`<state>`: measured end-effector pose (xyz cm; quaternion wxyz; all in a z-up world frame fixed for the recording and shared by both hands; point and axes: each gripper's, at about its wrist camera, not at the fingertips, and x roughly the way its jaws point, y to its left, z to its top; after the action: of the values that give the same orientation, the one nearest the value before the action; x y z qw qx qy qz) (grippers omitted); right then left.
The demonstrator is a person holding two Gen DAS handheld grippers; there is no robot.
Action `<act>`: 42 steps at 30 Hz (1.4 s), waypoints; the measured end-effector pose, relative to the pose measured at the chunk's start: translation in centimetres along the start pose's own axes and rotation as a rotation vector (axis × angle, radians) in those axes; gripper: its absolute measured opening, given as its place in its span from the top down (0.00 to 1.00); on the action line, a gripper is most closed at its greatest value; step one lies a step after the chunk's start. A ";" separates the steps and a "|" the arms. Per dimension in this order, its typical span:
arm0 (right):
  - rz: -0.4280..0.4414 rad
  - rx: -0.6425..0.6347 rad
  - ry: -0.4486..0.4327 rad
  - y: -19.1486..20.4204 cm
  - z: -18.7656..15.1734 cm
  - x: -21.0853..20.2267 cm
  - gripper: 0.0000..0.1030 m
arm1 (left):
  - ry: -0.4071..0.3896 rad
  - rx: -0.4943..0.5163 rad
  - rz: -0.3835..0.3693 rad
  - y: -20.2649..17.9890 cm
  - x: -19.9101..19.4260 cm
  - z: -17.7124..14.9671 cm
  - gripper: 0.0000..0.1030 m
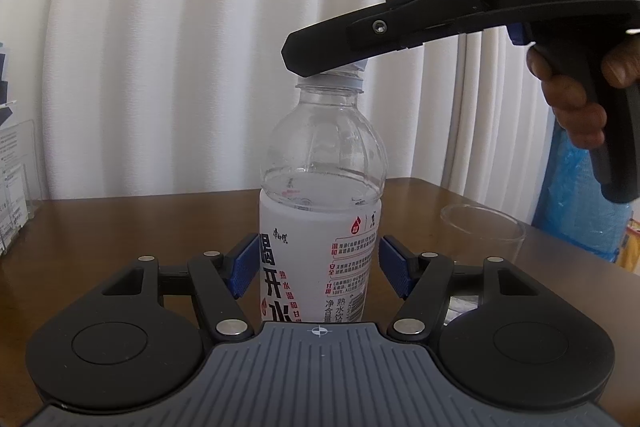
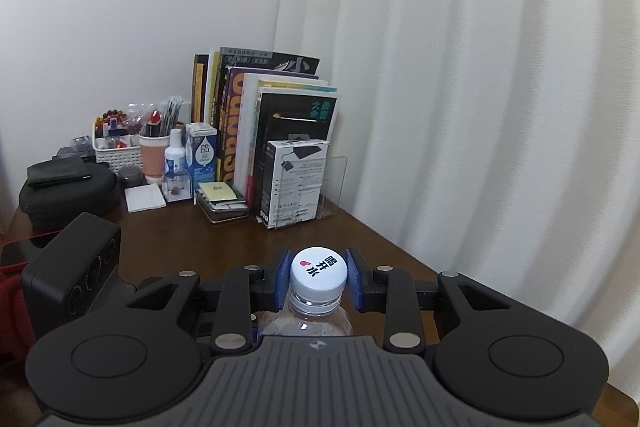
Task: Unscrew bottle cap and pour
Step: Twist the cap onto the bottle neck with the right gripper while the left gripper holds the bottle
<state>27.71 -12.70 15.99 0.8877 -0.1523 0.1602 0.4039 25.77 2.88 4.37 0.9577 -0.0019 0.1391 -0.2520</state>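
step: unscrewing | left gripper [image 1: 318,267] jaws pinch bottle [image 1: 320,195] body | right gripper [image 2: 318,277] jaws clamp cap [image 2: 319,270] | next: likely twist cap off, bottle steady

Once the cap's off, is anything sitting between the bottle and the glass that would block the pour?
Nothing visible does. In the left wrist view the bottle, held by the left gripper, stands on the table with bare wood between it and the glass. The right gripper is shut on the cap.
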 end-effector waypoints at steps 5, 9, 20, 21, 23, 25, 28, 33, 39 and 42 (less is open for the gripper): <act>0.021 -0.001 0.002 0.1 0.2 0.0 0.69 | 0.001 -0.001 -0.001 0.0 0.3 0.0 0.37; 0.021 -0.004 0.013 0.1 0.1 0.2 0.69 | 0.002 -0.001 -0.001 0.0 0.5 0.0 0.37; 0.015 0.014 -0.008 0.0 -0.4 0.3 0.70 | 0.002 -0.003 -0.001 0.2 0.7 0.2 0.37; 0.015 0.015 -0.010 -0.1 -0.4 0.3 0.70 | 0.002 -0.003 -0.001 0.1 0.7 0.2 0.37; 0.015 0.015 -0.010 -0.2 -0.4 0.3 0.70 | 0.003 -0.005 0.001 0.1 0.8 0.2 0.37; 0.022 0.016 -0.003 -0.3 -0.3 0.3 0.70 | 0.003 -0.006 0.002 0.1 0.8 0.3 0.37; 0.034 0.012 0.010 -0.4 -0.1 0.4 0.70 | 0.004 -0.008 0.000 0.2 0.9 0.3 0.37; 0.049 -0.012 0.046 -0.6 0.6 0.6 0.70 | 0.005 -0.007 -0.001 0.3 1.0 0.3 0.37; 0.065 -0.027 0.092 -0.7 1.4 0.9 0.70 | 0.008 -0.011 -0.003 0.5 1.2 0.3 0.37; 0.084 -0.008 0.113 -1.1 1.6 1.1 0.70 | 0.009 -0.011 -0.003 0.5 1.3 0.3 0.37</act>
<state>29.46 -12.03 17.14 0.8589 -0.1712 0.2146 0.4323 27.18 2.70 4.24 0.9566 -0.0062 0.1447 -0.2528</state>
